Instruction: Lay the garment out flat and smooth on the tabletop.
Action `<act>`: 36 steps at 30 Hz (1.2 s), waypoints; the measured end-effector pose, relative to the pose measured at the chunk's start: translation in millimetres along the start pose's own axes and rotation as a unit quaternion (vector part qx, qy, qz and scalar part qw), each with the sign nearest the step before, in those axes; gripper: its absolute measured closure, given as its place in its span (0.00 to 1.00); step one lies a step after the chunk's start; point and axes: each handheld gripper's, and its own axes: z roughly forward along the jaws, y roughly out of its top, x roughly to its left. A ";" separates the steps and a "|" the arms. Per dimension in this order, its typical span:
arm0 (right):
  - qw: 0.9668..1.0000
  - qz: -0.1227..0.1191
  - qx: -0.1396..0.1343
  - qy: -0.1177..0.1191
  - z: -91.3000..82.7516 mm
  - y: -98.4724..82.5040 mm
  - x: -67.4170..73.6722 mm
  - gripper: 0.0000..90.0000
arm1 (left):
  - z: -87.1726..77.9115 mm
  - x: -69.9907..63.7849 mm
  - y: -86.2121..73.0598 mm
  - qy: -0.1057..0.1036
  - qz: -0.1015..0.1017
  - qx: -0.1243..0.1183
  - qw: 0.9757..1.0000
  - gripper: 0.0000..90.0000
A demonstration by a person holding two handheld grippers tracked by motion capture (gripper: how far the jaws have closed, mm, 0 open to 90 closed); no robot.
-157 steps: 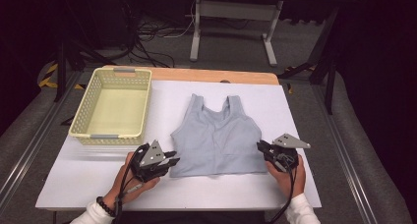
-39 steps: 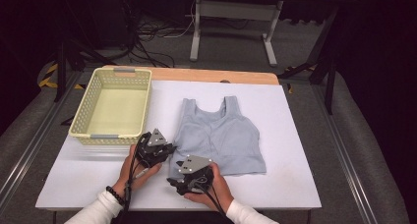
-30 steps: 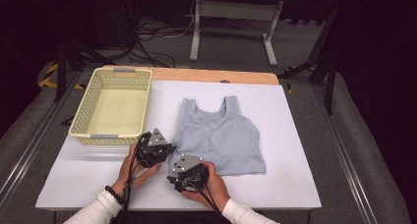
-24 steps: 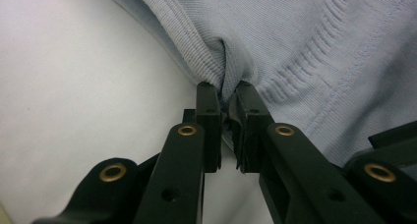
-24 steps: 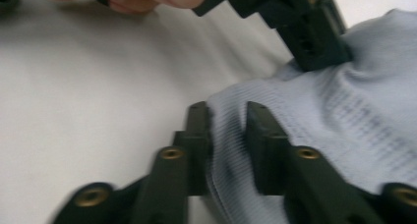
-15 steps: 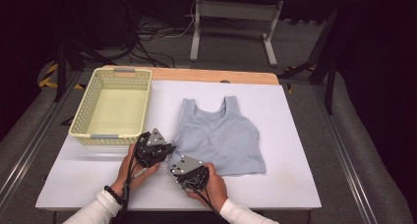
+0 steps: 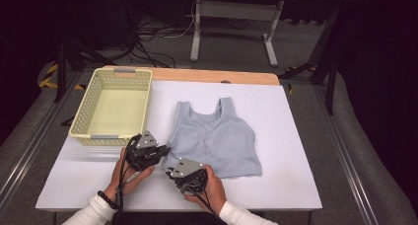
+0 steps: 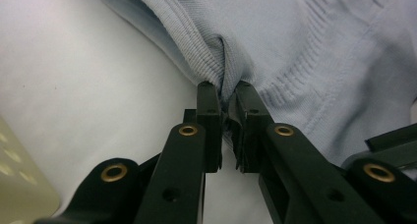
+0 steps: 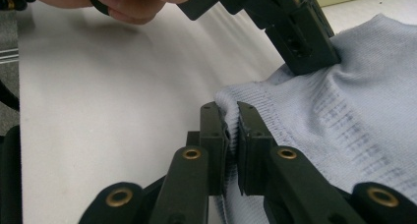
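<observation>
A pale blue-grey tank top (image 7: 217, 136) lies flat on the white table (image 7: 296, 151), straps toward the far side. My left gripper (image 7: 165, 150) is shut on the top's left side edge. In the left gripper view its jaws (image 8: 227, 94) pinch a ridge of ribbed fabric (image 8: 305, 47). My right gripper (image 7: 170, 174) sits just in front of it at the lower left corner. Its jaws (image 9: 227, 111) have just been closing and now pinch the hem (image 9: 354, 116). The left gripper (image 9: 307, 52) shows close above it.
A cream plastic basket (image 7: 106, 136) stands at the table's left, close behind the left hand. A wooden strip (image 7: 212, 76) runs along the far edge. Bare white surface lies to the right of the top and in front of it.
Five seconds back the right gripper was at the top's lower right corner; it now sits at the lower left corner beside the left gripper. Over the last second both hands stay nearly still.
</observation>
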 end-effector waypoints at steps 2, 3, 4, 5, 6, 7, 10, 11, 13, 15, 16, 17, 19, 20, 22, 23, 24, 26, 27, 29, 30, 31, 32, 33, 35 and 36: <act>1.000 0.003 -0.001 0.001 -3.9 0.5 -1.4 0.93 | 0.1 -1.5 1.9 -0.009 -0.006 -0.007 1.000 0.93; 1.000 0.005 -0.003 0.001 -7.8 0.5 -2.7 0.93 | 0.1 -2.3 3.0 -0.011 -0.005 -0.011 1.000 0.93; 1.000 0.006 -0.005 0.001 -11.3 0.2 -4.0 0.93 | 0.0 -3.0 4.0 -0.010 -0.004 -0.014 1.000 0.93; 1.000 0.008 -0.006 0.001 -14.1 -0.2 -4.6 0.93 | 0.3 -4.8 5.6 -0.012 -0.004 -0.018 1.000 0.92; 1.000 0.008 -0.009 -0.003 -19.2 -1.1 -6.0 0.93 | 0.7 -6.5 7.2 -0.012 -0.005 -0.021 1.000 0.93; 1.000 0.007 -0.011 -0.007 -23.3 -1.5 -7.0 0.93 | 1.2 -8.3 8.9 -0.015 -0.005 -0.022 1.000 0.93; 1.000 0.009 -0.019 -0.016 -33.7 -1.9 -9.5 0.93 | 2.5 -11.6 14.9 -0.011 0.003 -0.031 0.999 0.93; 1.000 0.010 -0.022 -0.020 -36.9 -2.0 -10.5 0.93 | 3.4 -13.2 18.0 -0.017 0.000 -0.035 0.999 0.93; 0.999 0.011 -0.026 -0.026 -42.7 -2.2 -12.8 0.93 | 4.4 -14.1 23.0 -0.016 0.006 -0.039 0.999 0.93; 0.999 0.017 -0.030 -0.033 -50.2 -2.9 -17.5 0.93 | 5.0 -14.2 29.9 -0.021 0.013 -0.044 0.999 0.92; 0.999 0.020 -0.033 -0.035 -53.3 -3.3 -19.6 0.93 | 5.1 -13.7 34.0 -0.030 0.009 -0.045 0.999 0.92; 0.998 0.025 -0.037 -0.040 -57.5 -4.0 -22.3 0.93 | 5.6 -13.5 38.2 -0.036 0.009 -0.049 0.998 0.92; 0.997 0.032 -0.045 -0.052 -66.3 -6.2 -27.6 0.93 | 7.9 -15.6 46.5 -0.035 0.018 -0.058 0.998 0.92; 0.997 0.037 -0.048 -0.057 -70.9 -7.6 -30.2 0.93 | 9.6 -17.7 50.6 -0.038 0.023 -0.057 0.997 0.92; 0.995 0.044 -0.052 -0.070 -81.0 -11.6 -35.6 0.93 | 14.8 -22.0 58.3 -0.041 0.031 -0.062 0.997 0.92; 0.995 0.046 -0.053 -0.073 -84.1 -13.4 -37.6 0.93 | 18.2 -24.2 63.0 -0.046 0.036 -0.063 0.996 0.92; 0.994 0.049 -0.054 -0.078 -88.8 -16.7 -40.7 0.93 | 21.3 -25.7 66.6 -0.050 0.037 -0.066 0.996 0.91; 0.994 0.053 -0.055 -0.084 -95.7 -22.5 -45.3 0.93 | 26.5 -28.9 72.8 -0.058 0.036 -0.066 0.995 0.91; 0.993 0.055 -0.056 -0.084 -98.0 -24.7 -47.1 0.93 | 29.3 -31.0 76.2 -0.059 0.041 -0.069 0.995 0.91; 0.992 0.063 -0.057 -0.089 -104.2 -30.3 -52.0 0.93 | 35.5 -36.4 83.4 -0.062 0.049 -0.071 0.994 0.91; 0.992 0.069 -0.060 -0.091 -108.0 -33.4 -54.7 0.93 | 37.4 -38.4 85.6 -0.063 0.050 -0.071 0.994 0.91; 0.991 0.071 -0.060 -0.093 -110.3 -35.1 -56.0 0.93 | 40.6 -41.1 88.9 -0.064 0.054 -0.075 0.994 0.91; 0.990 0.073 -0.062 -0.099 -114.0 -38.0 -57.6 0.93 | 42.2 -42.6 90.8 -0.065 0.056 -0.076 0.993 0.90; 0.990 0.075 -0.062 -0.101 -115.8 -39.6 -58.3 0.93 | 44.4 -44.6 93.3 -0.068 0.058 -0.077 0.993 0.91; 0.989 0.077 -0.061 -0.106 -119.9 -43.9 -59.9 0.93 | 48.7 -48.9 98.8 -0.072 0.065 -0.086 0.992 0.90; 0.989 0.080 -0.062 -0.108 -122.1 -46.6 -61.2 0.93 | 49.8 -50.2 100.8 -0.073 0.067 -0.089 0.991 0.87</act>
